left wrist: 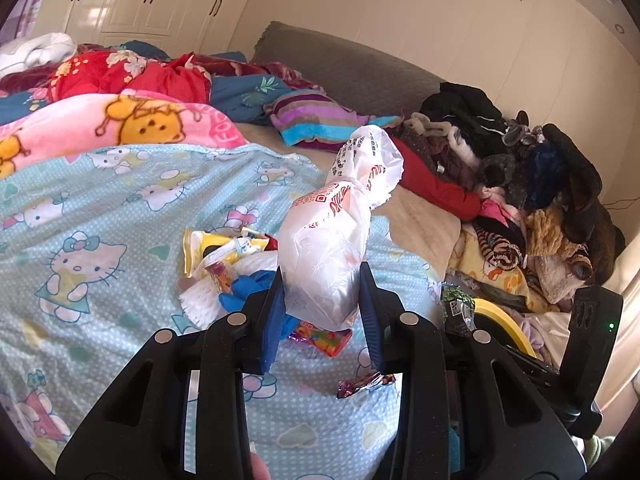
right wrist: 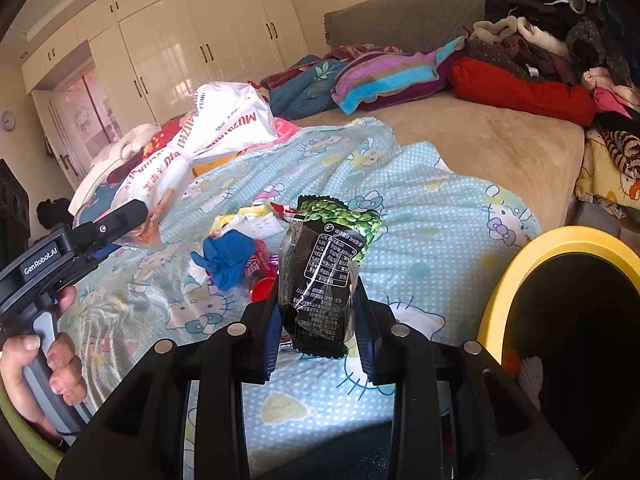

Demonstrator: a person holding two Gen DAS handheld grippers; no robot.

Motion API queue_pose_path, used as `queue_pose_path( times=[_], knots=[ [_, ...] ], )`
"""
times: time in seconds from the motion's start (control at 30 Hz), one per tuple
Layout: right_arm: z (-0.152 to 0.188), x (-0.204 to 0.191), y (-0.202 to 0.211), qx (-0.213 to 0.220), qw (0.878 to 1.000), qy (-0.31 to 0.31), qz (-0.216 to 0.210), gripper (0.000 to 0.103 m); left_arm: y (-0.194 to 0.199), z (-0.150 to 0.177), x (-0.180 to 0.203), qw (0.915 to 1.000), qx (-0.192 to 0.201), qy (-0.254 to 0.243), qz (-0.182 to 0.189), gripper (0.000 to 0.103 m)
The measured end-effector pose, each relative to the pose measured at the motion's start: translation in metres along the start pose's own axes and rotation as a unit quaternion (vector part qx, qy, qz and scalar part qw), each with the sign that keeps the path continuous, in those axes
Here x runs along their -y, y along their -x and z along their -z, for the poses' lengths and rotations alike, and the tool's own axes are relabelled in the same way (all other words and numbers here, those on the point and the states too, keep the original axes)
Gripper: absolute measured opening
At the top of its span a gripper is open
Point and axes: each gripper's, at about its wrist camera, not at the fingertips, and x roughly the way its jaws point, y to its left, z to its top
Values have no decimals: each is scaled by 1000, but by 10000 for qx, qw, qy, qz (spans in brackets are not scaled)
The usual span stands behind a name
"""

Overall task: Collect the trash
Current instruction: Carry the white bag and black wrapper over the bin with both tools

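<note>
Above the bed, the left tool (left wrist: 322, 300) grips a white bag (left wrist: 328, 240), tied with string near its top and printed in red; its blue pads press the bag's lower part from both sides, and the bag stands up toward 12 o'clock. Seen from the right wrist, the same bag (right wrist: 200, 148) sits at 10 o'clock, held by the left tool (right wrist: 132, 216), with the left hand (right wrist: 36, 368) wrapped around its handle.

The right tool (right wrist: 316, 312) is clamped on a black and green wrapper (right wrist: 324, 268), upright between its fingers, label side facing the camera. From the left wrist that wrapper (left wrist: 456, 308) shows at 3 o'clock, just beside the bin's yellow rim.

On the Hello Kitty blanket (right wrist: 420, 240) lies a trash pile (right wrist: 244, 248): a blue glove (right wrist: 226, 256), a red packet, yellow and white wrappers. A small foil wrapper (left wrist: 364, 384) lies apart from the pile, near the left tool's right finger.

At 4 o'clock in the right view stands a yellow bin (right wrist: 520, 264), with a dark inside and some trash at the bottom. Clothes (right wrist: 552, 40) are heaped at 1 o'clock.
</note>
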Motion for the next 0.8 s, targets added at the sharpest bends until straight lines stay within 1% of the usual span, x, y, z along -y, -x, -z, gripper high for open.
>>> queue_pose_path(
  times=[0.23, 0.37, 0.8],
  knots=[
    [-4, -1, 14, 60, 10000, 33, -42, 30, 8, -2, 12, 9998, 54, -114, 121, 27],
    [-5, 3, 24, 80, 9999, 102, 24, 30, 10, -1, 21, 9996, 60, -196, 210, 27],
    [-12, 39, 66, 232, 9994, -102, 233, 30, 12, 6, 57, 9976, 30, -502, 483, 27]
  ],
)
